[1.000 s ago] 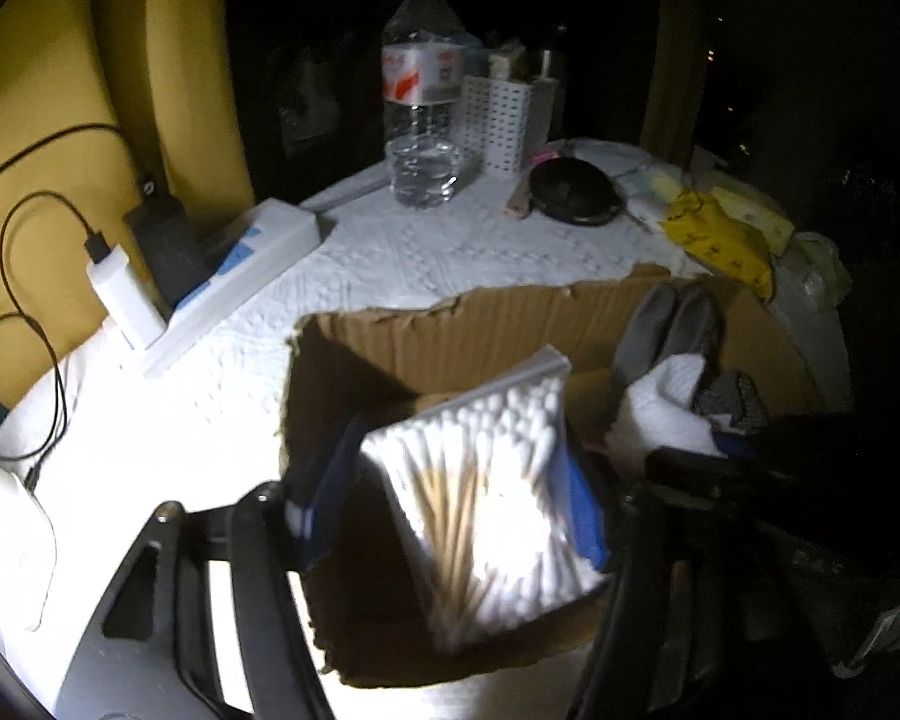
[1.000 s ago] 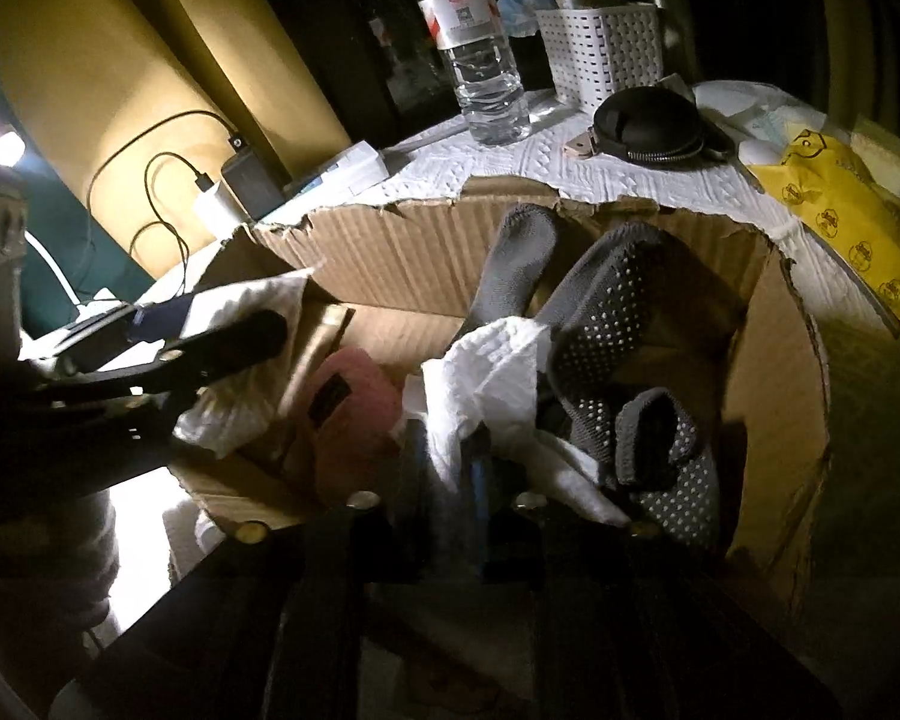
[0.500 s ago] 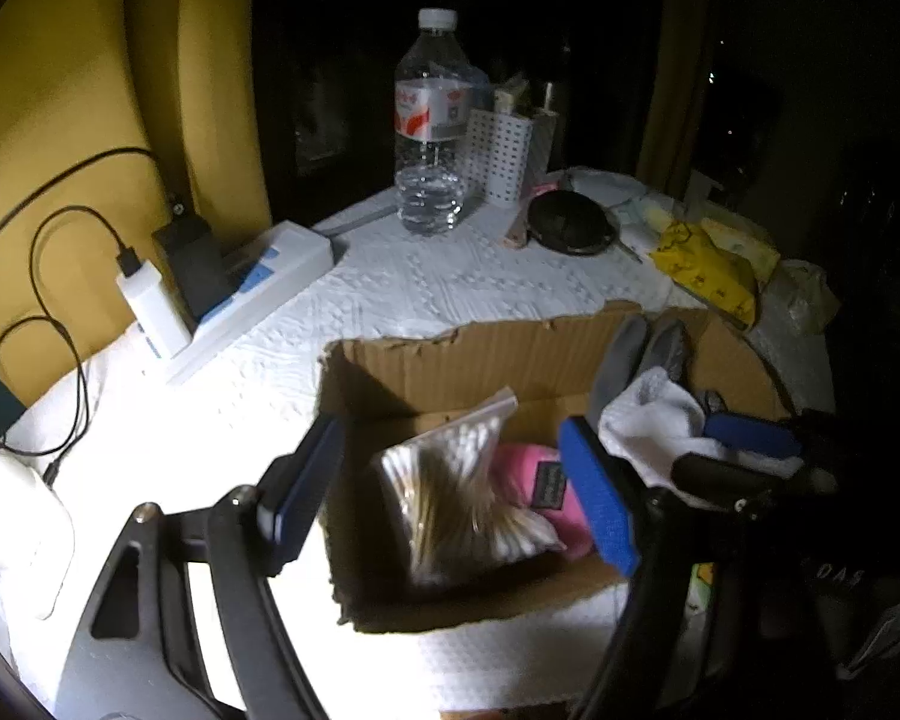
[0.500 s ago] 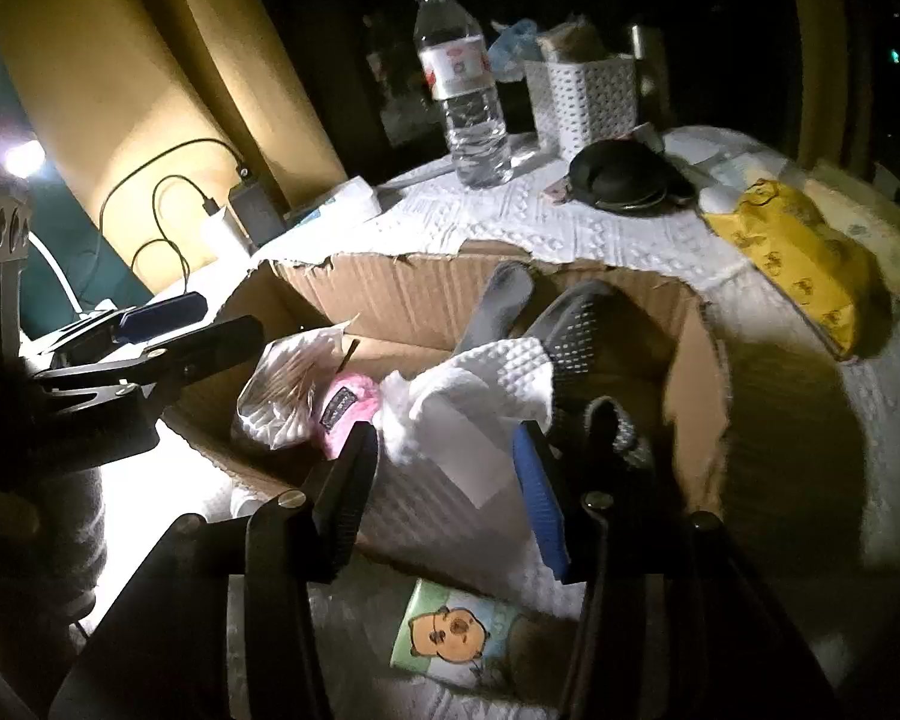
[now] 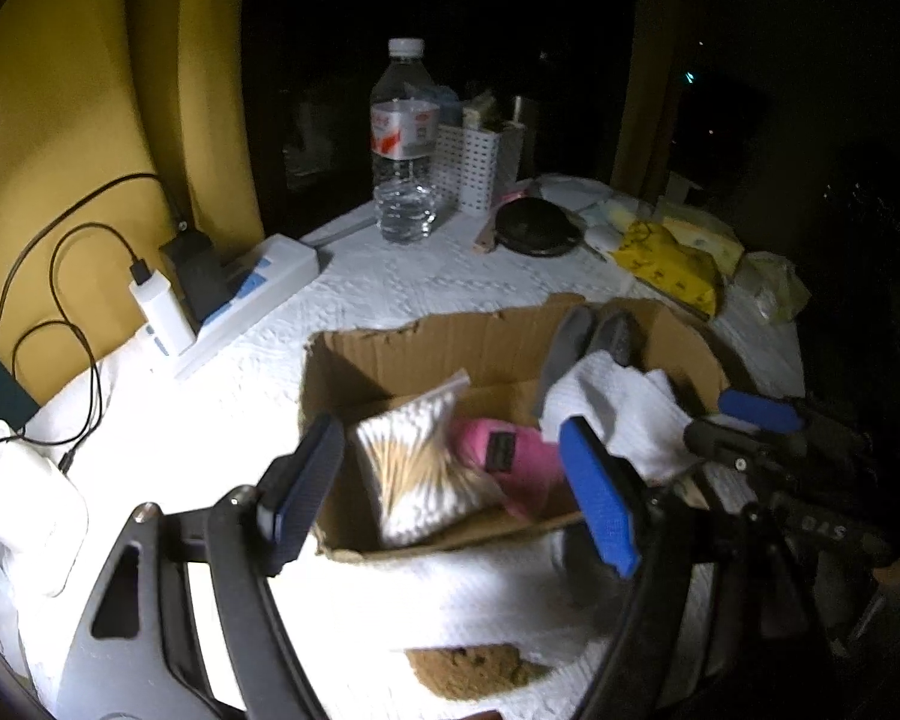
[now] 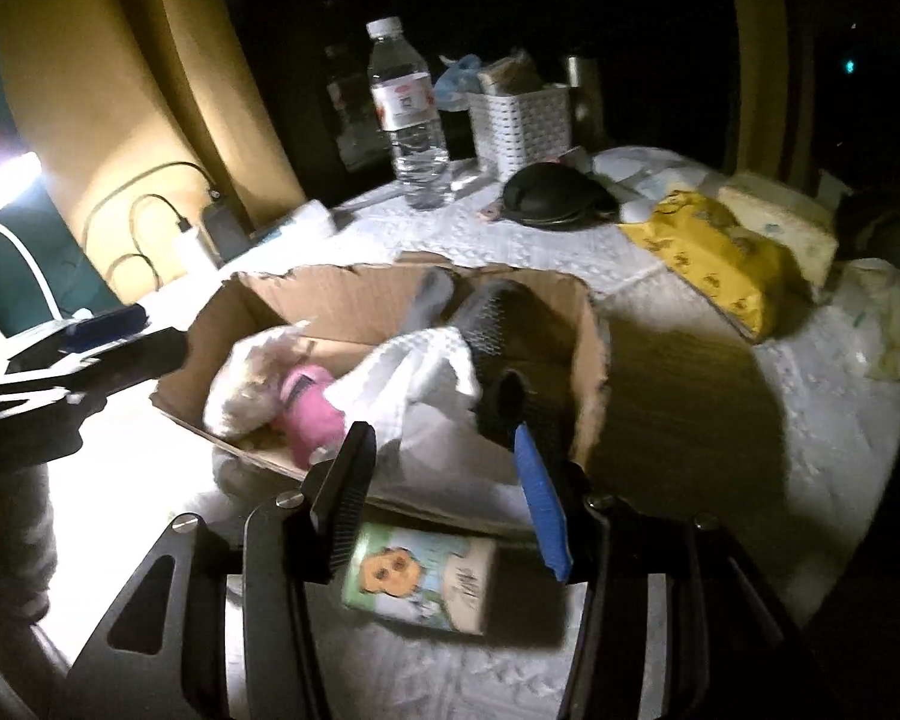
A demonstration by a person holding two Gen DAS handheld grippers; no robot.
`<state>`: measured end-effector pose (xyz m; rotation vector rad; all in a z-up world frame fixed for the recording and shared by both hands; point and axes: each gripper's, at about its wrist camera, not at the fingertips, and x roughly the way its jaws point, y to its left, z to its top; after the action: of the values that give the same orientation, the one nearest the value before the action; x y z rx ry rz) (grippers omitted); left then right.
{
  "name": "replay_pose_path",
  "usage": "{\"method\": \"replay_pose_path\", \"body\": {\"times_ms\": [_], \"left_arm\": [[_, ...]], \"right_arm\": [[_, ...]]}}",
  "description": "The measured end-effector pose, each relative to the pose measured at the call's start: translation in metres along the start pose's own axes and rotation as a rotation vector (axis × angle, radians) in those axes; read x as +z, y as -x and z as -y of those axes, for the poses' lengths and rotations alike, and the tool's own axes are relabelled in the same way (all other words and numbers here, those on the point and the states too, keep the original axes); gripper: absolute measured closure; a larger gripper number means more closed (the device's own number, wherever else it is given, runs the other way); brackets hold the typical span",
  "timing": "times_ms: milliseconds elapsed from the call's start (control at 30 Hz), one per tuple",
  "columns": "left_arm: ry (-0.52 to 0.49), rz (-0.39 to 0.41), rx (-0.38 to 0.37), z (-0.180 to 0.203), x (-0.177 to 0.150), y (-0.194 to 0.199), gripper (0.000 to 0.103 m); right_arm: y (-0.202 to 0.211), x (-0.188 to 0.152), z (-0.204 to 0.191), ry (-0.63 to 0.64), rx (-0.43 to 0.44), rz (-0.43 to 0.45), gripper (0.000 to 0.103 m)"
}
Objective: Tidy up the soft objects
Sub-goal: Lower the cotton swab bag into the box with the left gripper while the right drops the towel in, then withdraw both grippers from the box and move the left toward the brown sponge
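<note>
Both claws are out and empty now! Left wrist view: left claw [image 5: 450, 498], fingers spread, has backed off, leaving the clear cotton-swab bag [image 5: 423, 468] dropped inside the torn cardboard box [image 5: 426, 342], long axis tilted toward the back wall. Right wrist view: right claw [image 6: 444, 504], also spread, has withdrawn above a cartoon tissue pack [image 6: 420, 582] on the tabletop [image 6: 690, 450], likely next.

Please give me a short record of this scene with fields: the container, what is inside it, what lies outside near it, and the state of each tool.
container: cardboard box, open at the top, on a white table cover
inside: bag of cotton swabs, pink cloth, white towel, grey socks
outside, near box: small picture packet in front of the box
further back: water bottle, white basket, yellow pack
left tool: open, holds nothing
right tool: open, holds nothing
</note>
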<state>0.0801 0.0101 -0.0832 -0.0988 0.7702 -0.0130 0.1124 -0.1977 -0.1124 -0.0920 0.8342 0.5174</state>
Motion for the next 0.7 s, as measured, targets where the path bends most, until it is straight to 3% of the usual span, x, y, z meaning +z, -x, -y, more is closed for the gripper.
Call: {"method": "replay_pose_path", "body": {"times_ms": [133, 633, 700], "left_arm": [[-0.007, -0.013, -0.003, 0.004, -0.006, 0.002, 0.027], [-0.014, -0.035, -0.012, 0.02, -0.013, 0.004, 0.027], [-0.02, -0.034, -0.018, 0.024, -0.015, 0.008, 0.027]], "right_arm": [[0.003, -0.007, 0.009, -0.017, -0.023, 0.009, 0.052], [0.023, -0.006, 0.01, -0.024, 0.032, 0.053, 0.052], [0.029, -0.008, 0.007, -0.015, 0.035, 0.061, 0.048]]}}
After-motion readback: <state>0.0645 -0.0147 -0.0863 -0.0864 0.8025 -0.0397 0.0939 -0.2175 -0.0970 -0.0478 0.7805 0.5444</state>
